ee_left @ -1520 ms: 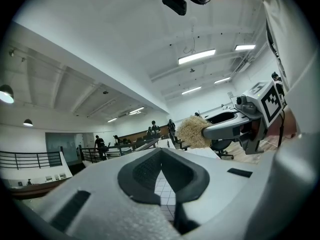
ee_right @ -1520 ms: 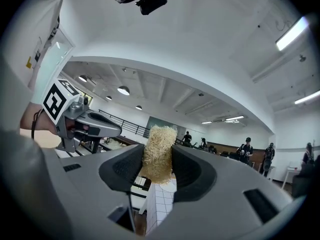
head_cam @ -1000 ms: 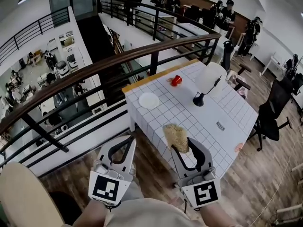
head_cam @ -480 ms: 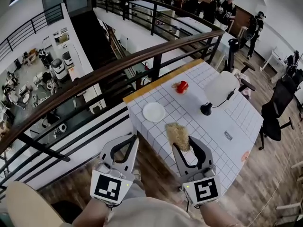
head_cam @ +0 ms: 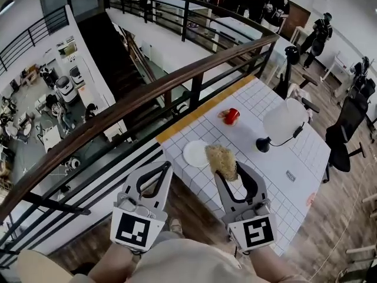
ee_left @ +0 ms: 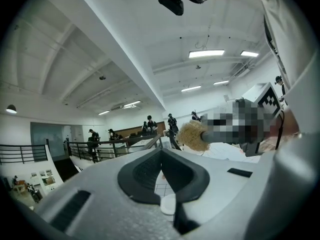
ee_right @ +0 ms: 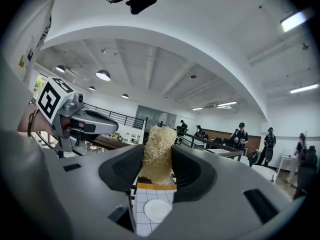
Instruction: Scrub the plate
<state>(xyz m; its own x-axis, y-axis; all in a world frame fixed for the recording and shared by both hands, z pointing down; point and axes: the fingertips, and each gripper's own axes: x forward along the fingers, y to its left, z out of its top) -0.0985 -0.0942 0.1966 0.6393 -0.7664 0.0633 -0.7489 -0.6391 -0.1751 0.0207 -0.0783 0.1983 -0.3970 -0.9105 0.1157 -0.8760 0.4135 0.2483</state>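
A white plate (head_cam: 193, 153) lies on the white tiled table (head_cam: 277, 170), near its left corner. In the right gripper view the plate (ee_right: 157, 209) shows low between the jaws, well ahead. My right gripper (head_cam: 230, 173) is shut on a tan fibrous scrubber (head_cam: 221, 158), held in the air short of the table. The scrubber (ee_right: 159, 139) stands upright between the right gripper's (ee_right: 157, 156) pads. My left gripper (head_cam: 165, 166) is held level beside it, shut with nothing in it. In its own view the left gripper (ee_left: 162, 154) has its pads meeting, and the scrubber (ee_left: 192, 135) shows to the right.
A red cup (head_cam: 232, 116) lies on its side past the plate. A white desk lamp (head_cam: 285, 119) stands at the table's right. A dark wooden railing (head_cam: 147, 93) runs behind the table over a drop to a lower floor. Black chairs (head_cam: 347, 131) and several people stand further back.
Both grippers and the camera have moved closer to the table. The scrubber has risen in the head view and now lies next to the plate. Both grips are unchanged.
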